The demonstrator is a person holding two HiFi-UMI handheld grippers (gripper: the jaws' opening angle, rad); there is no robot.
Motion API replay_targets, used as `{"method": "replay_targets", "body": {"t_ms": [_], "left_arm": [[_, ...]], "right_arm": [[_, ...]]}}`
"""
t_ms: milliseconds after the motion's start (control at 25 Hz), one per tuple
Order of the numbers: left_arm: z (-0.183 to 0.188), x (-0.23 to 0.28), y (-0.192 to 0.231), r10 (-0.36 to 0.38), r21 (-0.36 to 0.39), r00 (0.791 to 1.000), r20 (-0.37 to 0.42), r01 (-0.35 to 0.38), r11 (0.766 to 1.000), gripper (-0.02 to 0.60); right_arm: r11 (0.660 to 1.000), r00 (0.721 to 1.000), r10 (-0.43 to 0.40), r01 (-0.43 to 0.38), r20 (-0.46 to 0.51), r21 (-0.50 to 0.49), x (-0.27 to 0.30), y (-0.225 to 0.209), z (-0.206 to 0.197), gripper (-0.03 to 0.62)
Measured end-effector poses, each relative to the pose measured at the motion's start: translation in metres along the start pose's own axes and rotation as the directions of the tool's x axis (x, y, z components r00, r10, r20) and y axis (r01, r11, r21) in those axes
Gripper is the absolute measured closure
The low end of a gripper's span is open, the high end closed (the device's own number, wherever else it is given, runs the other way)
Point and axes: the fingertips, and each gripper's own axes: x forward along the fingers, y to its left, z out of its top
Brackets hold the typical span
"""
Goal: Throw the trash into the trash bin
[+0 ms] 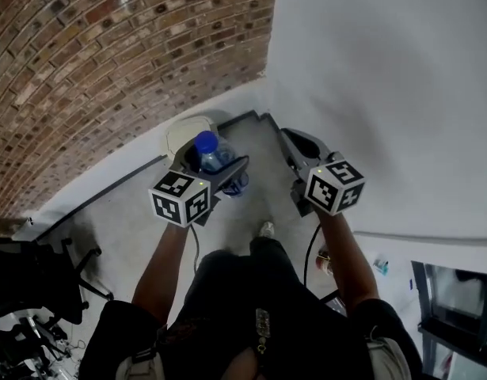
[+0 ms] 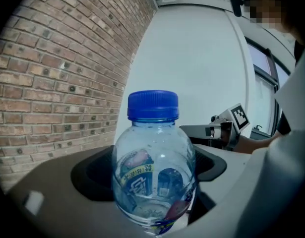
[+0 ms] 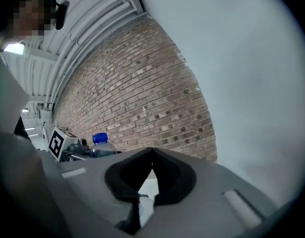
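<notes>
Brick wall [image 1: 108, 62] on the left meets a plain white wall [image 1: 386, 77] on the right at a far corner, with grey floor [image 1: 136, 220] below. In that corner stands a pale trash bin [image 1: 178, 130], seen from above, its dark opening facing up. The left gripper [image 1: 219, 171] is clamped on a clear plastic bottle [image 2: 154, 175] with a blue cap [image 2: 153, 105]; the left gripper view shows the bottle upright between the jaws, gripped low on its body. In the head view the bottle overlaps the bin's opening, so it seems to be held right over the bin, though how high above the rim I cannot tell. The right gripper [image 3: 152, 151] hangs just to the right of the bin, its jaws pressed together at the tips with nothing between them. As I judge it, the picking up and carrying are done and the task is nearly finished: what is left is to let the left jaws go so the bottle drops inside. No other trash shows in these views.
</notes>
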Motion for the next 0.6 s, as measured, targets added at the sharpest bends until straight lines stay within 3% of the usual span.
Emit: {"method": "replay_targets", "body": {"t_ms": [320, 600], "left_arm": [[0.01, 0.004, 0.068, 0.21, -0.067, 0.978, 0.01, -0.209, 0.976, 0.12], [-0.01, -0.014, 0.153, 0.296, -0.15, 0.955, 0.01, -0.292, 0.945, 0.12]], "right_arm": [[0.977, 0.971, 0.211, -0.215, -0.115, -0.02, 0.102, -0.004, 0.001, 0.591], [0.949, 0.931, 0.282, -0.306, -0.23, -0.073, 0.205, 0.024, -0.023, 0.591]]}}
